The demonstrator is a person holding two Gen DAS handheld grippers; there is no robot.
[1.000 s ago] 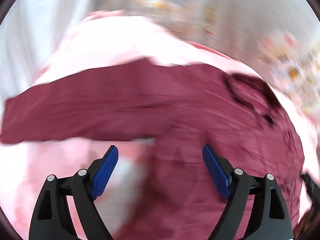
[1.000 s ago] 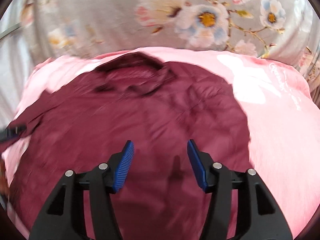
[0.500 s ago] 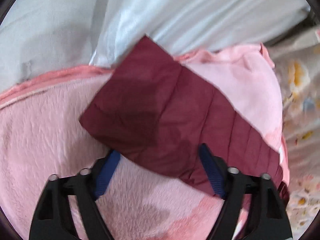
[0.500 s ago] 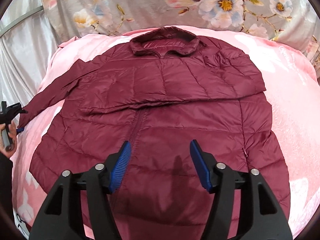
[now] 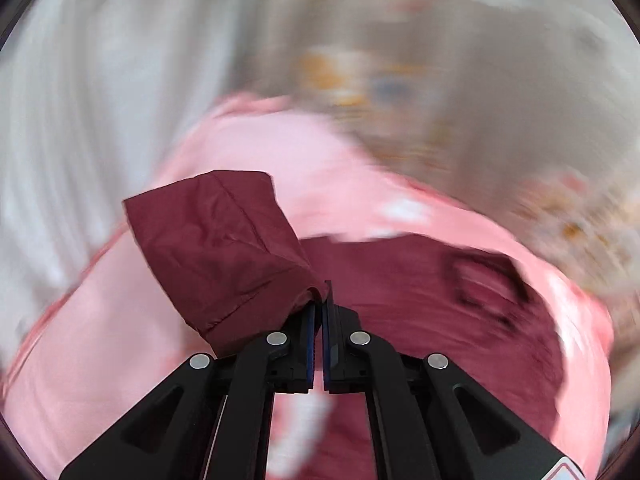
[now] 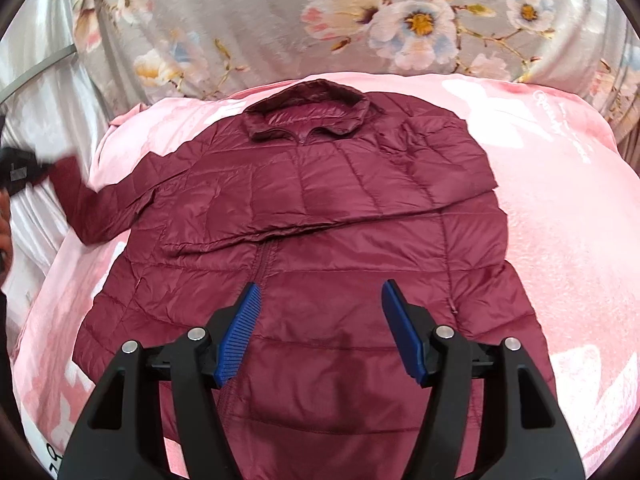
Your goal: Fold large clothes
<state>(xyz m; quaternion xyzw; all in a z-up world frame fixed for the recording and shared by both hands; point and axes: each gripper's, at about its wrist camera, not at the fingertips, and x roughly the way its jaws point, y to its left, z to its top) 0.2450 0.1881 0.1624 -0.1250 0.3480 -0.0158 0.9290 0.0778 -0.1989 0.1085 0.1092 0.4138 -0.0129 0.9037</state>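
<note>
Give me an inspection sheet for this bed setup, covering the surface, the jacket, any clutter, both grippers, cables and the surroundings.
Surface: pink fleece blanket spread over the bed.
Job's things: maroon quilted jacket lies front up, collar at the far end; one sleeve is folded across the chest, the other sleeve is lifted by its cuff.
Clutter: nothing seen.
Grippers: left gripper has just closed and pinches the sleeve cuff; right gripper is open above the jacket's lower half, holding nothing.
Cables: nothing seen.
Surroundings: grey floral fabric beyond the blanket, white satin cloth on the left of the right wrist view.
</note>
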